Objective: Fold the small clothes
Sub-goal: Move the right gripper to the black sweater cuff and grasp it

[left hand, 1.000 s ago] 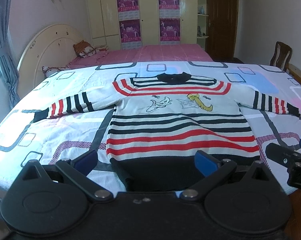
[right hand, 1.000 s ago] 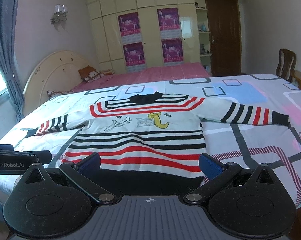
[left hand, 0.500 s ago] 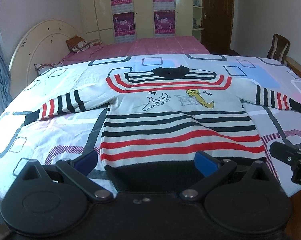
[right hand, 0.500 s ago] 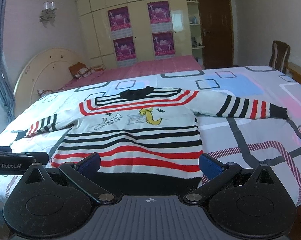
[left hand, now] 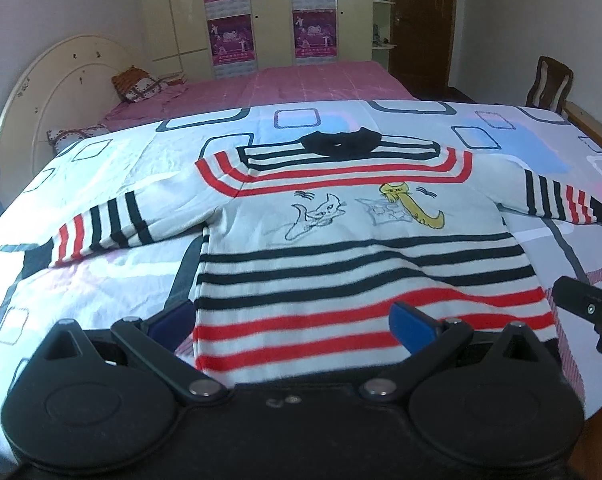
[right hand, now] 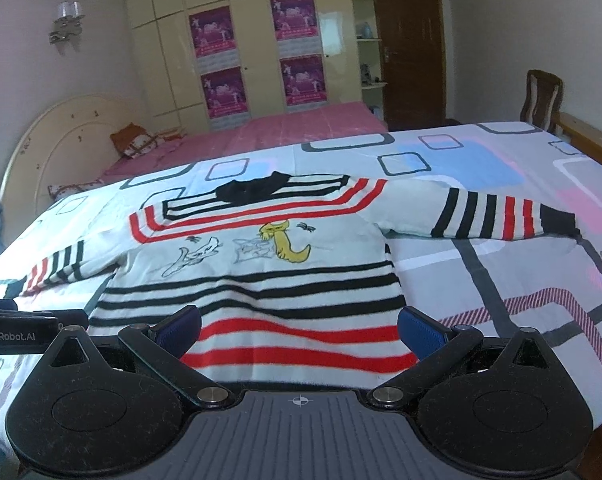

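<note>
Lying flat across a bed with a patterned sheet, sleeves spread: a striped sweater. Hovering over its hem, both wide open and gripping nothing: left tongs and, beside them, right tongs.

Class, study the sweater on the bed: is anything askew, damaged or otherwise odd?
Nothing stands out. The striped sweater lies flat, front up, sleeves spread on the patterned bedsheet, apart from slight rippling near its hem. No damage shows.
</note>
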A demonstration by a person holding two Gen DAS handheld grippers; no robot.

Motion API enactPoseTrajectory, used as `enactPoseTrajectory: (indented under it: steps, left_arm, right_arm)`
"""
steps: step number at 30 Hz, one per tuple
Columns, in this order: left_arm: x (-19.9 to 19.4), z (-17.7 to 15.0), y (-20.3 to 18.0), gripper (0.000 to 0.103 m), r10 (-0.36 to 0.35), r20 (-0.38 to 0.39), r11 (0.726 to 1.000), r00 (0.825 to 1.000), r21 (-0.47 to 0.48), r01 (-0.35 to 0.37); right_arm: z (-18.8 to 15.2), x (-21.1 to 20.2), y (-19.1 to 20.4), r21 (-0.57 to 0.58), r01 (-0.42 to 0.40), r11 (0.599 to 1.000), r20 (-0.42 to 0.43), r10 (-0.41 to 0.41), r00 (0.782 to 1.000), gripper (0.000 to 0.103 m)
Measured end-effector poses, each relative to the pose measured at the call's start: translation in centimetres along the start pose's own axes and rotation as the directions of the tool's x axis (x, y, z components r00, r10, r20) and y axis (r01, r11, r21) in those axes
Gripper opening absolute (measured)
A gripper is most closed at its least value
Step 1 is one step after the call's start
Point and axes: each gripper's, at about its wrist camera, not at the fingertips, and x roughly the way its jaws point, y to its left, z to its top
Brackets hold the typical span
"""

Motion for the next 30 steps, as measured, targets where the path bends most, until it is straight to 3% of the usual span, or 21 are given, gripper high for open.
enactPoseTrajectory:
  steps: [16, 24, 30]
  left_arm:
    - [7.4, 4.6, 2.8, 0.103, -0.086, -0.016, 0.995, 0.996, 0.054, 0.087]
    - [9.9, 6.1, 1.7, 0.103, -0.088, -0.026, 0.995, 0.996, 0.048, 0.089]
    - [11.7, 7.7, -1.1, 0.103, -0.056, -0.025, 0.998, 0.998, 0.01, 0.056]
  right_arm:
    - [3.2, 6.0, 0.9, 0.063, 0.119, 0.991, -0.005, -0.119, 0.993, 0.103]
    - [4.1, 8.2, -0.8, 0.061, 0.144, 0.988, -0.011, -0.144, 0.99, 0.103]
    - [5.3, 10.7, -4.6, 0.029, 0.131, 0.991, -0.014, -0.13, 0.991, 0.103]
